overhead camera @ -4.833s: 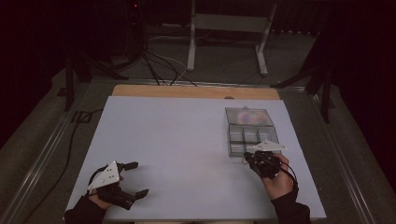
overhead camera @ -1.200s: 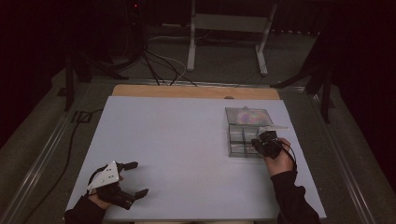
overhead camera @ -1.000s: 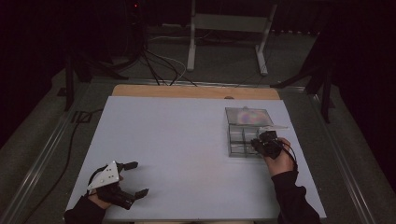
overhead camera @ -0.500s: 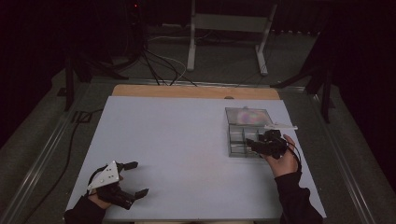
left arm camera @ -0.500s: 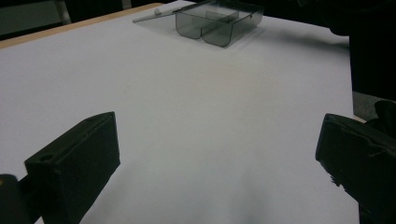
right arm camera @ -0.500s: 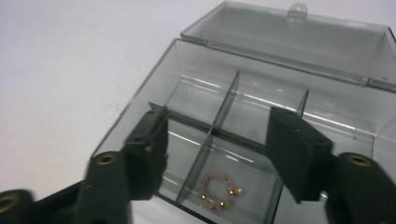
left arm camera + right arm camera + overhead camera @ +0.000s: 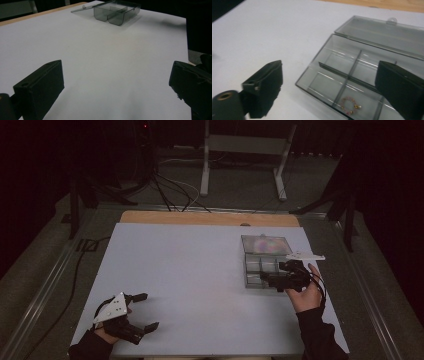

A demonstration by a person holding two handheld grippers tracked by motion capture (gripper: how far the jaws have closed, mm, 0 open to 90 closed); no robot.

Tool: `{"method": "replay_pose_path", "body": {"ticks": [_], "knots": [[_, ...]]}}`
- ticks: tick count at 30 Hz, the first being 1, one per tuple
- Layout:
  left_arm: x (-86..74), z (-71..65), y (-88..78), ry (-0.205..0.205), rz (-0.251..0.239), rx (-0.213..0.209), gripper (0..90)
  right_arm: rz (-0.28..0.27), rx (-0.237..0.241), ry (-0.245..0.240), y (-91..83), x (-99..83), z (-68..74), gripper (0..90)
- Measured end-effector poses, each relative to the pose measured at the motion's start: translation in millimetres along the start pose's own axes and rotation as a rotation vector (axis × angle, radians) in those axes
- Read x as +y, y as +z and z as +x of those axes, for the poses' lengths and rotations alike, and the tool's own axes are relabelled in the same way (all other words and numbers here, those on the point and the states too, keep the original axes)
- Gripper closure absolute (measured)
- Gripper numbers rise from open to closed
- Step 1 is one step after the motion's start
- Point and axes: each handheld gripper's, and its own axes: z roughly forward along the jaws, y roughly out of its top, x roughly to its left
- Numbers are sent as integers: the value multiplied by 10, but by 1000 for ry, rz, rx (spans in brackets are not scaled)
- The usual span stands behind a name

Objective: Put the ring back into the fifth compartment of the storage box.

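A clear grey compartment box (image 7: 261, 267) lies at the right of the white table (image 7: 190, 265), its lid (image 7: 265, 245) folded flat behind it. In the right gripper view the box (image 7: 337, 57) holds a small pink-and-gold bead ring (image 7: 348, 103) in a near compartment. My right gripper (image 7: 268, 279) hovers just over the box's near edge. Its jaws have just been opening and now stand wide, open (image 7: 329, 75), with nothing between them. My left gripper (image 7: 142, 310) rests open at the table's near left corner. From the left gripper (image 7: 117, 77) the box (image 7: 116, 12) is far off.
A wooden strip (image 7: 210, 218) edges the table's far side. Beyond it stand a metal stand (image 7: 245, 150) and cables on the dark floor. Metal rails (image 7: 45, 290) run along both sides of the table.
The right hand has lifted a little off the box and rolled, and its jaws have gone from shut to wide open. The left hand has kept still.
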Motion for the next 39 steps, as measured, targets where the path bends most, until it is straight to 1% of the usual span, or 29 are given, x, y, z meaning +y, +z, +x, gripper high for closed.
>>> {"method": "replay_pose_path", "body": {"ticks": [2,4,7,9,10,12,16,19,22,28,32,35,37,39], "knots": [[0,0,0,1,1,2,10,5,24,-9,-14,5,11,25],[-1,-1,1,1,3,2,10,-25,32,-23,-31,-7,20,11],[0,-1,4,1,3,3,11,-45,51,-21,-64,-21,27,0],[-1,-1,5,2,5,2,10,-45,49,-25,-72,-24,32,0],[-1,-7,10,7,9,3,10,-52,54,-42,-100,-40,58,0],[3,-11,13,8,8,0,10,-56,41,-62,-121,-57,81,0],[-1,-7,5,6,6,1,11,-68,43,-68,-168,-101,109,0],[1,-6,4,3,2,0,10,-56,46,-72,-184,-142,123,0],[1,-10,8,7,7,0,10,-40,69,-62,-185,-207,133,0],[0,-9,3,6,5,1,11,-41,91,-57,-213,-356,148,0],[1,-8,2,5,3,0,11,-42,96,-54,-244,-467,146,0],[1,-10,3,7,5,0,11,-30,98,-52,-253,-556,144,0],[3,-10,1,8,2,-1,10,-35,96,-57,-261,-611,139,0],[1,-14,3,8,5,-1,10,-26,106,-56,-262,-658,128,0]]}}
